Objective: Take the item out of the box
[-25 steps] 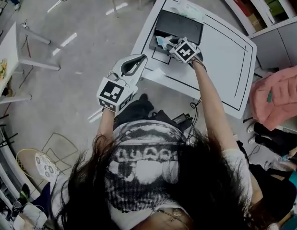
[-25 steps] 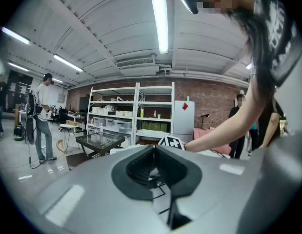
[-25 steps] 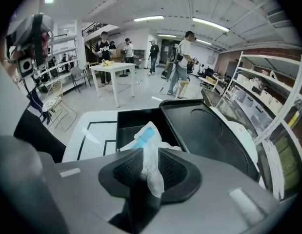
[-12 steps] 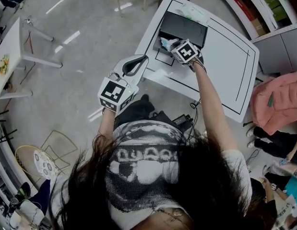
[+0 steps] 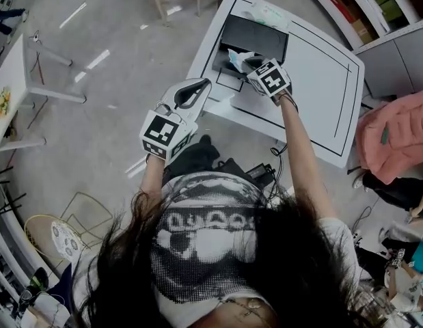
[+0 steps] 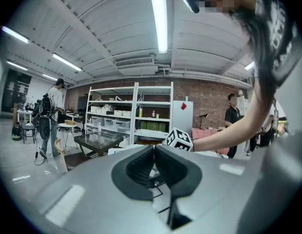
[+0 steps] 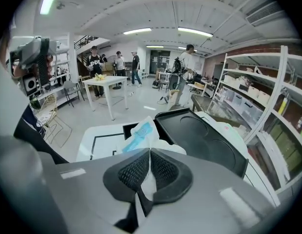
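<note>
Black flat open box [image 5: 255,38] sits on white rectangular table's [image 5: 320,80] far-left corner. Plastic-wrapped packet [image 5: 237,59] is over box's near edge, pinched btwn right gripper's [image 5: 254,68] jaws. Left gripper [image 5: 197,86] is off table, to its left, over floor [image 5: 108,101], jaws together.

White-and-blue packet [image 5: 237,60], black box [image 5: 255,37], white table [image 5: 324,80] with black lines

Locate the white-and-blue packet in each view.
Head view: packet at the black box's near edge, beside the right gripper.
Left gripper view: not in it.
Right gripper view: centre, clamped in that gripper's jaws.
Shared landmark: the white table with black outline.
</note>
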### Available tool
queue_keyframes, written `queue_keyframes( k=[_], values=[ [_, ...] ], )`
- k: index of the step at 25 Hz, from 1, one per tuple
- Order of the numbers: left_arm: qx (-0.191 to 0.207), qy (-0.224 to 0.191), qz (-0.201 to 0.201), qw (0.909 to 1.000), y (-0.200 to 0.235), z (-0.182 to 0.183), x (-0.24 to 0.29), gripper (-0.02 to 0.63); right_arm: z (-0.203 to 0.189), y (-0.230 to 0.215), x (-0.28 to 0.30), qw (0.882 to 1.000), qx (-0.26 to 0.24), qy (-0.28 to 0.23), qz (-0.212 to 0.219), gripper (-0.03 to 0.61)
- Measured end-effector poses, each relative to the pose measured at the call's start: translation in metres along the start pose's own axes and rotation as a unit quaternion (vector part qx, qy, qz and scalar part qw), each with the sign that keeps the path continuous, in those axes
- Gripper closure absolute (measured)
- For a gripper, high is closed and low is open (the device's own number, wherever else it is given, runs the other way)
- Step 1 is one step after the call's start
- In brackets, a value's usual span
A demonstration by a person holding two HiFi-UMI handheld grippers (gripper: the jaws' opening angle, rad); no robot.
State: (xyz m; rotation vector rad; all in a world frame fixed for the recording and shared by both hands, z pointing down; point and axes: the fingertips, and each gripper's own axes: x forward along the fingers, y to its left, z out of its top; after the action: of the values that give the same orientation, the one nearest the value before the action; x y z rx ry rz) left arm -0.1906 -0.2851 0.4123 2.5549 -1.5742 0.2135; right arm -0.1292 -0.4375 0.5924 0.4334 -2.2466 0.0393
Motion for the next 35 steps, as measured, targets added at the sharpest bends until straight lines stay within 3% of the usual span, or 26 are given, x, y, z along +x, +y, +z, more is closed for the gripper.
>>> queue_keyframes(
  k=[14, 23, 35],
  values=[
    [0.009, 0.000, -0.040, 0.9992, -0.038, 0.006, 0.015, 0.614, 0.012, 0.029, -0.106, 0.985, 0.070, -0.141, -0.069, 0.569],
    [0.014, 0.005, -0.054, 0.9984, -0.074, 0.002, 0.022, 0.614, -0.004, 0.055, -0.173, 0.971, 0.106, -0.194, -0.088, 0.569],
    [0.020, 0.004, -0.058, 0.9981, -0.145, 0.003, 0.016, 0.614, -0.052, 0.090, -0.243, 0.963, 0.121, -0.218, -0.099, 0.569]
  ],
)
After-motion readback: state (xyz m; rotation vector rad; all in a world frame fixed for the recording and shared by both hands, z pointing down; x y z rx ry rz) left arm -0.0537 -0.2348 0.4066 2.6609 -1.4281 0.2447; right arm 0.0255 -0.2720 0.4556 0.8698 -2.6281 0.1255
